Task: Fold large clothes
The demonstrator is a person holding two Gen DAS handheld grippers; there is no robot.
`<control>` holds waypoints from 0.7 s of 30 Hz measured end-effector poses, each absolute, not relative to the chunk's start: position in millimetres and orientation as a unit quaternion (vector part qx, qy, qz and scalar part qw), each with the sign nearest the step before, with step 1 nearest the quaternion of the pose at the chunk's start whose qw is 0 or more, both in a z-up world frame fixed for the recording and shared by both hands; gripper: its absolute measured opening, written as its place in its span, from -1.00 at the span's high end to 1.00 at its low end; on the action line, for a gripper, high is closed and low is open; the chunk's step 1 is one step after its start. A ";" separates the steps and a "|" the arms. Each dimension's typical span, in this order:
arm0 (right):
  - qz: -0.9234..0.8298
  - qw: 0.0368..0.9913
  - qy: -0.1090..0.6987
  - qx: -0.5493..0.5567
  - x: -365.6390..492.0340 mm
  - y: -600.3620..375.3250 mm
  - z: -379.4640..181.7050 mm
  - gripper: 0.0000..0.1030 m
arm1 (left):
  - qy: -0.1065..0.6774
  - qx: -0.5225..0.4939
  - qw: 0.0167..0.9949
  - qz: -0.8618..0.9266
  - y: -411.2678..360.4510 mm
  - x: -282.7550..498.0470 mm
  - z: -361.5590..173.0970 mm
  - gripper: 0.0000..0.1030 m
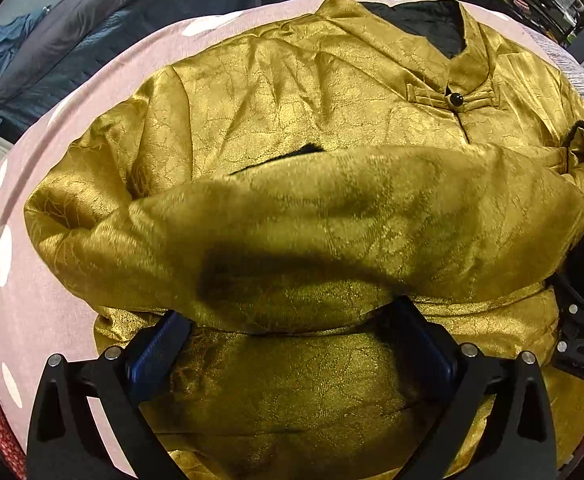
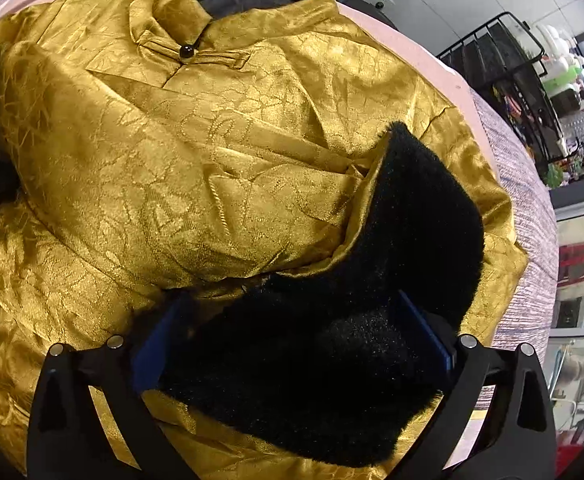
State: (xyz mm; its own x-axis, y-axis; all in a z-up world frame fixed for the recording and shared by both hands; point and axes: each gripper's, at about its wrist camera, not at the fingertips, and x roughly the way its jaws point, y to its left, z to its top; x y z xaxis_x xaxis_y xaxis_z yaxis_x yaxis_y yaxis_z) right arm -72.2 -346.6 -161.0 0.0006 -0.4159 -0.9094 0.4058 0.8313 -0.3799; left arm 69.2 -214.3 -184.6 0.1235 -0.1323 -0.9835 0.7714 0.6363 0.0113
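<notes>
Spread across the pink surface (image 1: 52, 128) with one sleeve (image 1: 332, 220) folded over its chest: gold jacket (image 1: 292, 92), both tools gaping, left tool (image 1: 288, 332) under that sleeve, right tool (image 2: 292, 328) around the black fleece cuff (image 2: 412, 208); best to nip the cuff squarely and lay it flat.

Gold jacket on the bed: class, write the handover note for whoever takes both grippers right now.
Left gripper: open, its fingers either side of the sleeve that lies across the chest; no visible clamp.
Right gripper: open around the black fleecy lining at the sleeve's turned-back end.
Gold jacket: front up on the pink spotted bedcover, collar at the far side, top button fastened.
Done: one sleeve brought across the front.
Left: the other sleeve cannot be made out, so check it; then probably fold the body from hem to collar.
</notes>
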 end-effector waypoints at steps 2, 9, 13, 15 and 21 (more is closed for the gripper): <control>-0.293 0.703 0.648 0.002 -71.1 -348.8 -160.5 -0.90 | 0.577 0.273 0.698 -0.324 -210.2 64.8 -174.6 -0.90; -0.288 0.734 0.615 0.007 -68.3 -351.1 -130.3 -0.89 | 0.526 0.239 0.742 -0.340 -169.2 60.4 -120.0 -0.88; -0.297 0.782 0.548 -0.005 -89.6 -334.4 -88.4 -0.89 | 0.512 0.214 0.756 -0.347 -126.6 47.1 -102.3 -0.88; -0.295 0.796 0.528 0.010 -105.1 -330.6 -75.5 -0.89 | 0.511 0.211 0.758 -0.346 -104.4 39.7 -96.1 -0.88; -0.303 0.802 0.502 0.117 -178.3 -330.7 -66.4 -0.89 | 0.532 0.184 0.758 -0.329 -31.2 31.2 -101.4 -0.85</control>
State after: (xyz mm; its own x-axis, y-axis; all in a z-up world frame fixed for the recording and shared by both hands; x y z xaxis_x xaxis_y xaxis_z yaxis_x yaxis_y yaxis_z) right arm -178.3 -330.7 -66.4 0.3124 -0.3677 -0.8759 0.6029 0.7893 -0.1163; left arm 31.2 -31.2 -101.4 0.2178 -0.3030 -0.9278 0.6943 0.7162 -0.0709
